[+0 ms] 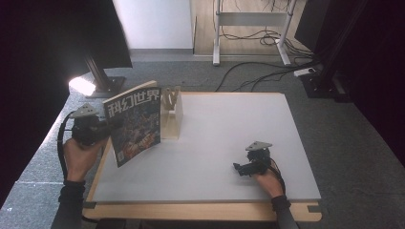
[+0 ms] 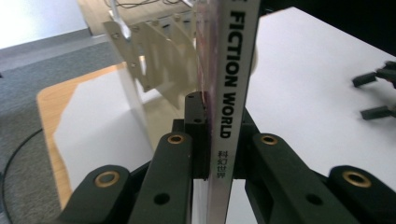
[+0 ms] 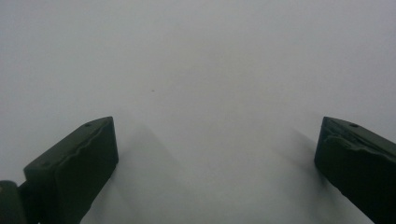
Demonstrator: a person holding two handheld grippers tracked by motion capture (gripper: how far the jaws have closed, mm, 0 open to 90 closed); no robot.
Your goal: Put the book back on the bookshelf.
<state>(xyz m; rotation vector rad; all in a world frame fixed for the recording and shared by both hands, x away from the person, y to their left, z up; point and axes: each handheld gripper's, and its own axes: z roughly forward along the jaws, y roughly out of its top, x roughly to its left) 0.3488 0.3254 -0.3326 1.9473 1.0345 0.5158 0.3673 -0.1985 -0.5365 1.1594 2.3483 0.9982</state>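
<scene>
A magazine (image 1: 133, 125) with a colourful cover and Chinese title stands upright over the table's left edge. My left gripper (image 1: 106, 129) is shut on its spine. In the left gripper view the white spine (image 2: 232, 70) reads "FICTION WORLD" and is pinched between the two black jaws of that gripper (image 2: 219, 140). Just beyond the magazine stands a pale wooden slotted rack (image 1: 172, 117), also seen behind the spine as a row of dividers (image 2: 159, 60). My right gripper (image 1: 242, 168) rests low on the white tabletop at the front right, open with nothing between its fingers (image 3: 215, 154).
The white tabletop (image 1: 229, 129) has a wooden rim along its front and left edges. Grey floor surrounds it, with a dark stand base (image 1: 107, 83) at the back left and cables and a desk frame (image 1: 253, 28) at the back. The right gripper's jaws (image 2: 373, 95) show at the far right.
</scene>
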